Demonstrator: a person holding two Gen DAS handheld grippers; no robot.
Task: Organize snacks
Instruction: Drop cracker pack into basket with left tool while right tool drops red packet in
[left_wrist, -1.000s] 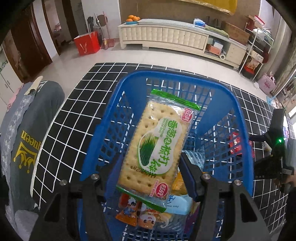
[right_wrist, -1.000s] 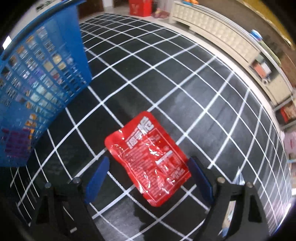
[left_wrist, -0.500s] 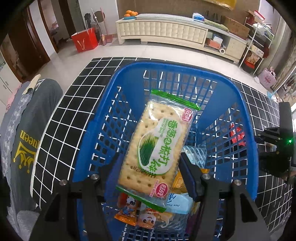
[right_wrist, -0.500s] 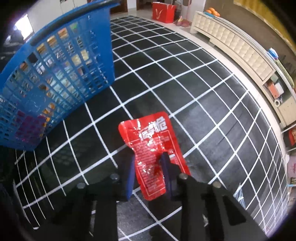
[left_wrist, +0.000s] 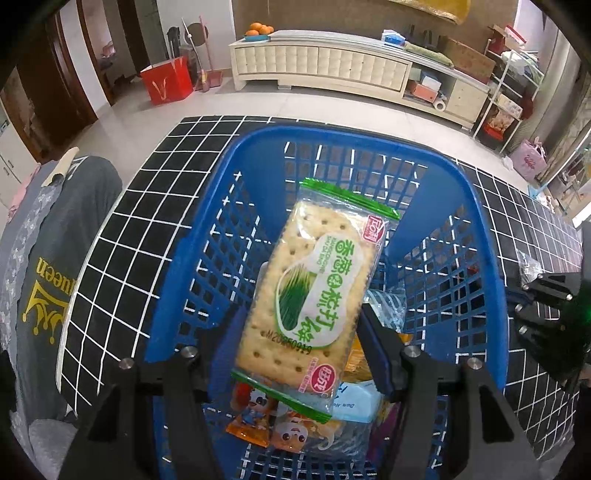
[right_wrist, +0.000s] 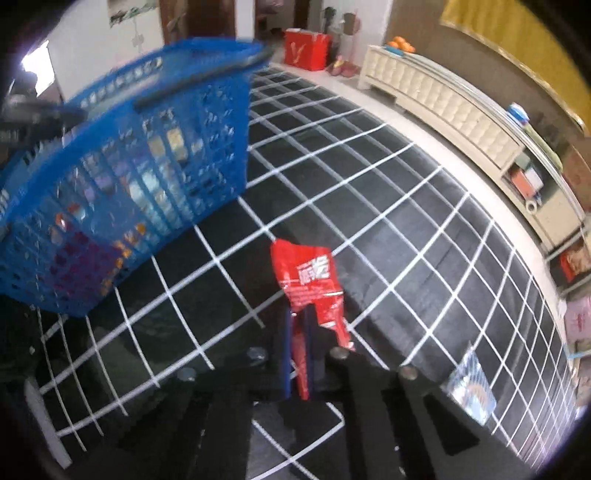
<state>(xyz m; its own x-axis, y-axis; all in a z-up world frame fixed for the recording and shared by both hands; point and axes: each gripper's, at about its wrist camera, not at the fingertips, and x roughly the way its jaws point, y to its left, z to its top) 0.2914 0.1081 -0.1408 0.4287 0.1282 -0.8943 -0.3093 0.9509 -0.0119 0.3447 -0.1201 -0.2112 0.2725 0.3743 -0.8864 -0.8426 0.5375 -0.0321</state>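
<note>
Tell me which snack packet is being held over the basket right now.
The green-edged cracker packet, clamped in the left gripper above the blue basket. The red packet is pinched by the right gripper over the mat, outside it.

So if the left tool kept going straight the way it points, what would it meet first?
Probably the loose snack packets piled in the blue basket. The left tool holds a cracker pack over them, pointing steeply down; depth is unclear.

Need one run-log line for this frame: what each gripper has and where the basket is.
left gripper: shut on cracker packet, over blue basket | right gripper: shut on red snack pouch, off the mat | next: probably pouch to basket
</note>
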